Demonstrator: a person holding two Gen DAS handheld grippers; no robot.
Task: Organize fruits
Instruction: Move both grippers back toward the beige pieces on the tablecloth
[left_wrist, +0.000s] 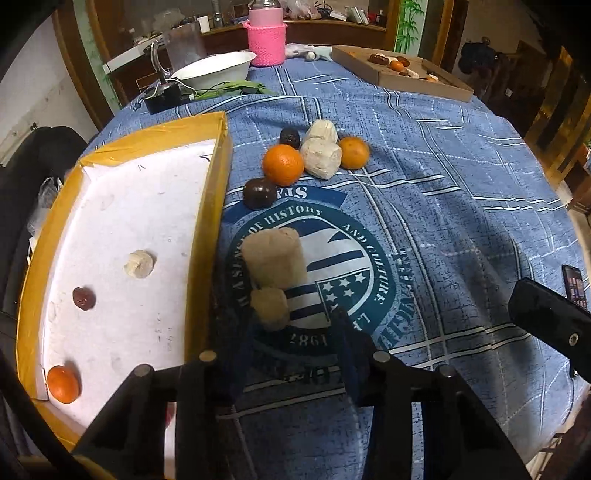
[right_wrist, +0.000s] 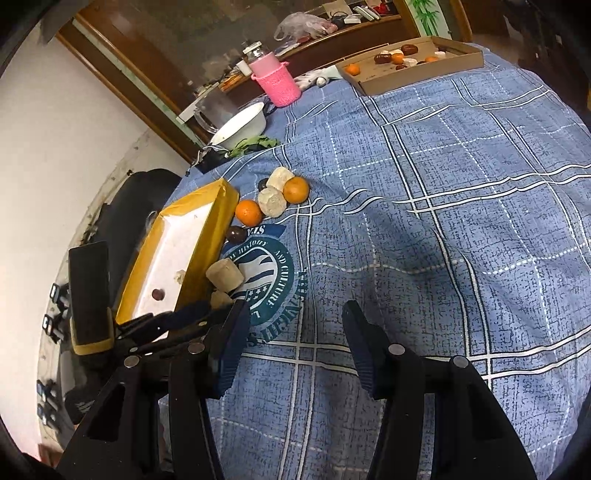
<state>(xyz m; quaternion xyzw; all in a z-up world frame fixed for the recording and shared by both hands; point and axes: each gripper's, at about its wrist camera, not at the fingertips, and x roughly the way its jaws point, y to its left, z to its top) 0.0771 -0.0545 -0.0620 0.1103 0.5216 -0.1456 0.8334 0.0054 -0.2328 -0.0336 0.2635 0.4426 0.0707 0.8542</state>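
A yellow-rimmed tray (left_wrist: 212, 206) with a white floor lies left on the blue cloth and holds a pale lump (left_wrist: 139, 263), a dark fruit (left_wrist: 83, 298) and an orange (left_wrist: 63, 384). Beside it on the cloth lie two oranges (left_wrist: 283, 164), two dark fruits (left_wrist: 259, 192), two pale wrapped lumps (left_wrist: 320, 158), a tan cylinder (left_wrist: 276, 255) and a small tan piece (left_wrist: 270, 307). My left gripper (left_wrist: 291, 325) is open, with the small tan piece just inside its left finger. My right gripper (right_wrist: 295, 328) is open and empty over the cloth, right of the tray (right_wrist: 210, 236).
A cardboard box (left_wrist: 402, 74) with more fruit stands at the far right. A white bowl (left_wrist: 214, 70), a pink knitted jar (left_wrist: 266, 37) and green leaves (left_wrist: 236, 88) stand at the back. A phone (left_wrist: 574, 286) lies at the right edge.
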